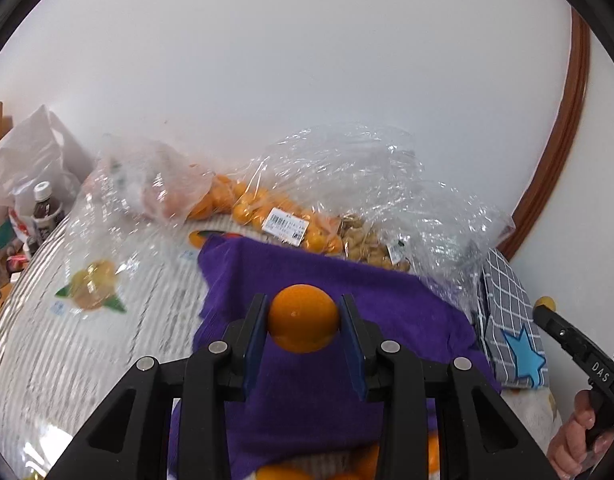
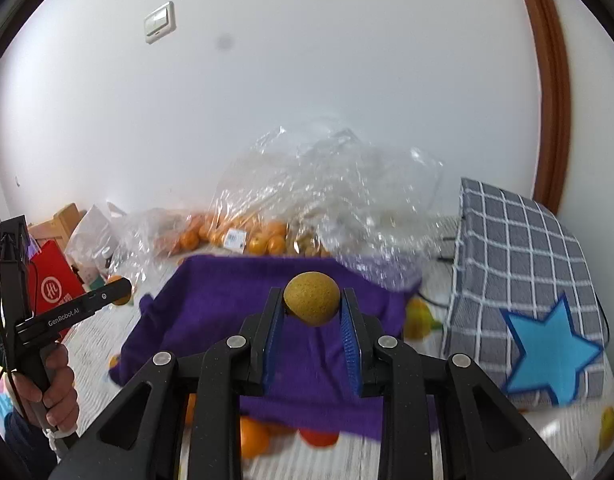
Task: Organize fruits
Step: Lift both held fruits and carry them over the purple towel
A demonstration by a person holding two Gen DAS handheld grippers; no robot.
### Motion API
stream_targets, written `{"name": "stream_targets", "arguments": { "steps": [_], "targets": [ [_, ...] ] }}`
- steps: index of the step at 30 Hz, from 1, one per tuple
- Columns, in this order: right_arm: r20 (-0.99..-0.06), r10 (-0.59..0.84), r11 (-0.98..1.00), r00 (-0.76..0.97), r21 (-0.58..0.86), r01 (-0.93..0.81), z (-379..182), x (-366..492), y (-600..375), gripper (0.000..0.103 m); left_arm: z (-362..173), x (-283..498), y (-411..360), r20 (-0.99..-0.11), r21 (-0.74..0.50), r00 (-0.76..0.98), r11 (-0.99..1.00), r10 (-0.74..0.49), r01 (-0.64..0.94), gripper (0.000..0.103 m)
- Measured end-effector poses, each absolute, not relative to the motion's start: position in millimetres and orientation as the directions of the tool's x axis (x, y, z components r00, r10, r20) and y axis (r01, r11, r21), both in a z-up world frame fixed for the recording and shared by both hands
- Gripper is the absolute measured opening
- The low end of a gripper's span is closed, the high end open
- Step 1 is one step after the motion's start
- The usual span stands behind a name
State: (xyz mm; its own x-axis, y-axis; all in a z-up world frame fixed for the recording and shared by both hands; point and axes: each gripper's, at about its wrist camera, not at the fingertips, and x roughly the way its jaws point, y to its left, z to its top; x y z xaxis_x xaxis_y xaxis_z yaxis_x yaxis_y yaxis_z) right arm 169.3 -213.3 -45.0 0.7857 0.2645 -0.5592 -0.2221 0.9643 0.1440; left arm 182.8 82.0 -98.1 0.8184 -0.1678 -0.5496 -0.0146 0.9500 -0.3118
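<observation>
My left gripper point(image 1: 303, 309) is shut on a smooth orange point(image 1: 303, 322), held in the air above a purple cloth point(image 1: 347, 292). In the right wrist view, my right gripper point(image 2: 312, 307) is shut on a small, rough yellow-brown round fruit point(image 2: 312, 296), also above the purple cloth point(image 2: 227, 300). Each gripper shows in the other's view. The left gripper point(image 2: 121, 285) sits at the far left with its orange, a hand on its handle. The right gripper point(image 1: 545, 304) is at the far right with its fruit tip showing.
Clear plastic bags of oranges point(image 1: 267, 208) and brownish fruits point(image 1: 367, 244) lie against the white wall. A grey checked fabric box with a blue star point(image 2: 519, 248) stands on the right. Loose oranges point(image 2: 253, 436) lie at the cloth's near edge. Bottles and packets point(image 1: 47, 204) crowd the left.
</observation>
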Motion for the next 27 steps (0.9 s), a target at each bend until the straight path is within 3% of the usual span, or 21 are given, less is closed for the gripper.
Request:
{"name": "stream_targets", "arguments": {
  "steps": [13, 18, 27],
  "targets": [
    [-0.665, 0.282, 0.959, 0.691, 0.207, -0.192, -115.6, 238.6, -218.5, 0.028, -159.8, 233.1, 86.2, -0.663, -0.291, 0.731, 0.955, -0.16, -0.054, 0.034],
    [-0.702, 0.28, 0.96, 0.655, 0.21, -0.185, -135.1, 245.7, -215.0, 0.028, -161.8, 235.4, 89.5, -0.67, -0.323, 0.716, 0.945, -0.197, -0.043, 0.034],
    [-0.738, 0.281, 0.959, 0.614, 0.196, -0.203, -151.3, 247.3, -204.4, 0.028, -167.7, 241.0, 78.9, -0.697, -0.268, 0.695, 0.963, -0.177, -0.024, 0.034]
  ]
}}
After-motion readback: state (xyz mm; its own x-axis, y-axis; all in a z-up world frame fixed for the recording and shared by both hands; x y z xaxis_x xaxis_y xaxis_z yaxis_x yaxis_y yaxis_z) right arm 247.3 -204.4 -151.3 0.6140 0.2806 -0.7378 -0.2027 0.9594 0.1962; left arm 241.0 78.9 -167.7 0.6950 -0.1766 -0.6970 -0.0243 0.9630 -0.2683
